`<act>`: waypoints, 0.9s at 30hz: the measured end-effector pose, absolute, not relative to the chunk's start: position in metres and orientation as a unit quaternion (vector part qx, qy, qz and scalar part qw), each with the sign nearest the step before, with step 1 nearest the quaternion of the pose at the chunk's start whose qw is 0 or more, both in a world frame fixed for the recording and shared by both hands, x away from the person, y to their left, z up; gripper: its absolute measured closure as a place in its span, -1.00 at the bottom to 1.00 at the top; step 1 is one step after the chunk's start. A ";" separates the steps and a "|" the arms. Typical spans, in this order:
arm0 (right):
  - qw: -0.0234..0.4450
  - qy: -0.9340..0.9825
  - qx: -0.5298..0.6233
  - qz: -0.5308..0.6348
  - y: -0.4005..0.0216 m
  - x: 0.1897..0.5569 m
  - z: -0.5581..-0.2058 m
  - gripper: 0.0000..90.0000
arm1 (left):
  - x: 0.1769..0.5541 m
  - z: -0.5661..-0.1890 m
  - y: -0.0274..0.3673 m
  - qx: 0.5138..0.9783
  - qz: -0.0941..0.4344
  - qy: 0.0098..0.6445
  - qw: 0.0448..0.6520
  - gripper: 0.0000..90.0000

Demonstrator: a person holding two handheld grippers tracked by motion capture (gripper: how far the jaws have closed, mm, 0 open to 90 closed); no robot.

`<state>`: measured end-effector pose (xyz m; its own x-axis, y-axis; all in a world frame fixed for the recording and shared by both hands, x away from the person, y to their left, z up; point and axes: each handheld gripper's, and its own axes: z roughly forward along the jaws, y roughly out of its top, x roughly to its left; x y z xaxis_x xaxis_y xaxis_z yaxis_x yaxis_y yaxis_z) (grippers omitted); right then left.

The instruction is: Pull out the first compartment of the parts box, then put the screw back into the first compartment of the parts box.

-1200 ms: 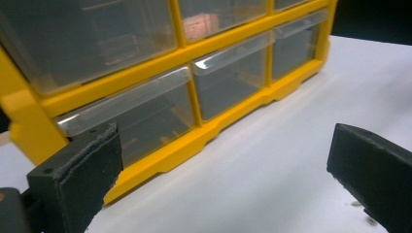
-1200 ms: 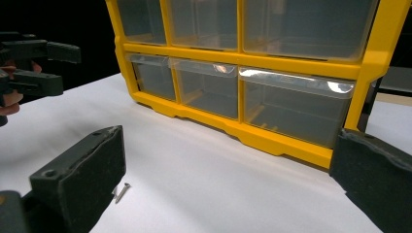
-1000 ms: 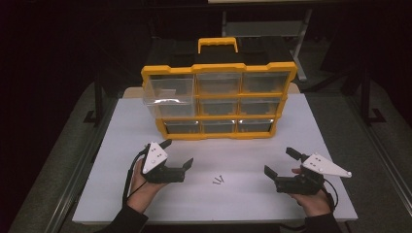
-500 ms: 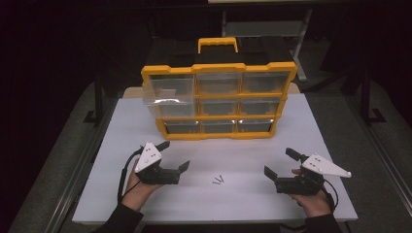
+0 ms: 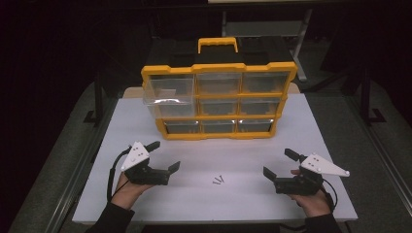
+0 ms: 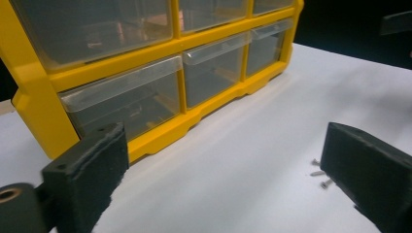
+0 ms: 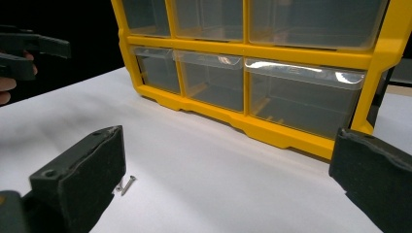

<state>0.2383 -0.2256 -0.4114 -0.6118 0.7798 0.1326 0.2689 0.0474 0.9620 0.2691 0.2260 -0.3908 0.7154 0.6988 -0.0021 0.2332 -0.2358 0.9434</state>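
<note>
High view: your left gripper (image 5: pixel 163 156) and right gripper (image 5: pixel 281 163) flank the screws (image 5: pixel 218 180), in front of the yellow drawer organizer (image 5: pixel 218 97).

Left gripper view: jaws just opened wider, empty; screws by the right jaw.

Right gripper view: jaws wide, empty; screws (image 7: pixel 125 185) beside the left jaw.

Open fingers (image 6: pixel 87 182) frame the yellow drawer organizer (image 6: pixel 160 128) and small screws (image 6: pixel 318 177).

Small metal screws (image 5: pixel 218 180) lie flat in a loose cluster on the white bench (image 5: pixel 243 204), near the middle of its front edge.
</note>
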 end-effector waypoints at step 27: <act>0.188 0.722 0.369 0.554 -0.211 0.253 -0.407 -1.00 | 0.266 -0.395 0.250 0.741 0.195 0.316 0.559 -0.95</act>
